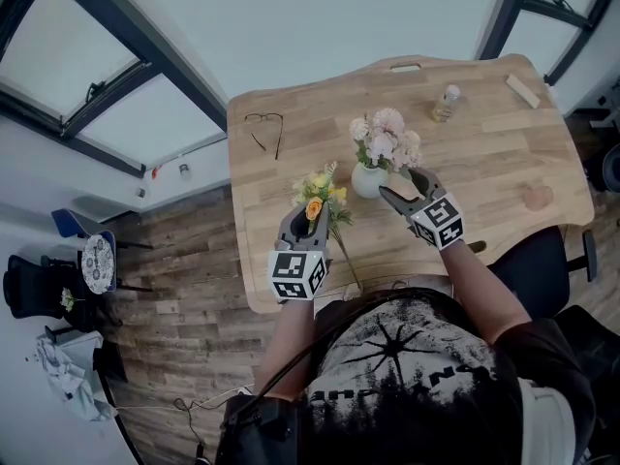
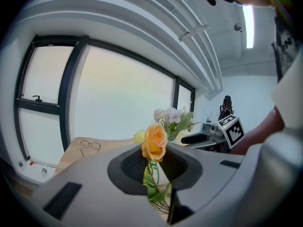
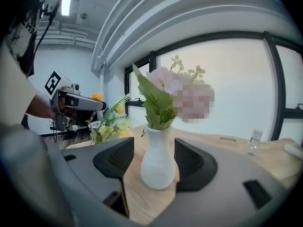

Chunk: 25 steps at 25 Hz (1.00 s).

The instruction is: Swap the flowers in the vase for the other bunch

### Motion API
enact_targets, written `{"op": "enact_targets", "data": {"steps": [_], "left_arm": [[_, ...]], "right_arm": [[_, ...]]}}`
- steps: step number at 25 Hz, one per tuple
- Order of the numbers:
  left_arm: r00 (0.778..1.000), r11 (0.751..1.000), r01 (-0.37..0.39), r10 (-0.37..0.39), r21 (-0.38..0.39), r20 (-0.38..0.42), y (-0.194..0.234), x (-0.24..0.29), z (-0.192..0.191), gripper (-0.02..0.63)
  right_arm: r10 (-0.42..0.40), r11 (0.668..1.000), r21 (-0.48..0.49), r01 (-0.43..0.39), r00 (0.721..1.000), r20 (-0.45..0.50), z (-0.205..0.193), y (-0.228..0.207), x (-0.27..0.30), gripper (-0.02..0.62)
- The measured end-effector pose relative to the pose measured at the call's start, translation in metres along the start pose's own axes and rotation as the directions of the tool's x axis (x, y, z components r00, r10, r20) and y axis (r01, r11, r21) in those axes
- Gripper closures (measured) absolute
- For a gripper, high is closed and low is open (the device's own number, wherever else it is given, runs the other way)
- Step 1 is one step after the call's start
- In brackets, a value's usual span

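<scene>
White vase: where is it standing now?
The white vase stands near the table centre in the head view, just ahead of the right hand-held gripper, with the yellow bunch to its left.

Matt white vase [image 3: 155, 167], grained wood table [image 1: 484, 163]

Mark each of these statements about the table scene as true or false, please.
1. The left claw is shut on the stems of the yellow bunch. True.
2. The vase is empty. False: pink flowers stand in it.
3. The right claw is open, with the vase between its two sides. True.
4. The glasses lie on the floor. False: they lie on the table, near its far left corner.
</scene>
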<state>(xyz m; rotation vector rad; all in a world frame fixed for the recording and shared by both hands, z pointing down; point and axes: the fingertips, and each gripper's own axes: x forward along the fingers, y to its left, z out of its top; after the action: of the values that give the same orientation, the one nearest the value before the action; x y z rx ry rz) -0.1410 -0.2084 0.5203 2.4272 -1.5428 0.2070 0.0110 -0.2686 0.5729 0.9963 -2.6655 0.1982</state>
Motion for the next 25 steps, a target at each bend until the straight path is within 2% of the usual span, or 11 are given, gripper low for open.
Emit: {"op": "enact_targets", "data": {"steps": [3, 7, 10, 20, 25], "left_arm": [[1.0, 1.0, -0.012, 0.012, 0.002, 0.01, -0.009, -0.003, 0.003, 0.534], [0.999, 0.999, -0.034, 0.034, 0.004, 0.025, -0.02, -0.008, 0.007, 0.534], [0.998, 0.999, -0.049, 0.048, 0.008, 0.035, -0.031, -0.012, 0.009, 0.534], [0.993, 0.995, -0.099, 0.099, 0.009, 0.063, -0.072, -0.025, 0.008, 0.534], [0.991, 0.993, -0.12, 0.119, 0.007, 0.064, -0.084, -0.032, 0.003, 0.534]], "right_arm": [[0.026, 1.0, 0.004, -0.026, 0.999, 0.023, 0.005, 0.003, -0.017, 0.335], [0.055, 0.998, 0.001, -0.055, 0.997, 0.051, 0.013, 0.006, -0.042, 0.484], [0.075, 0.997, -0.001, -0.075, 0.995, 0.065, 0.019, 0.008, -0.061, 0.543], [0.146, 0.989, -0.01, -0.146, 0.983, 0.111, 0.03, 0.015, -0.119, 0.569], [0.155, 0.988, -0.017, -0.154, 0.978, 0.137, 0.033, 0.012, -0.14, 0.569]]}}
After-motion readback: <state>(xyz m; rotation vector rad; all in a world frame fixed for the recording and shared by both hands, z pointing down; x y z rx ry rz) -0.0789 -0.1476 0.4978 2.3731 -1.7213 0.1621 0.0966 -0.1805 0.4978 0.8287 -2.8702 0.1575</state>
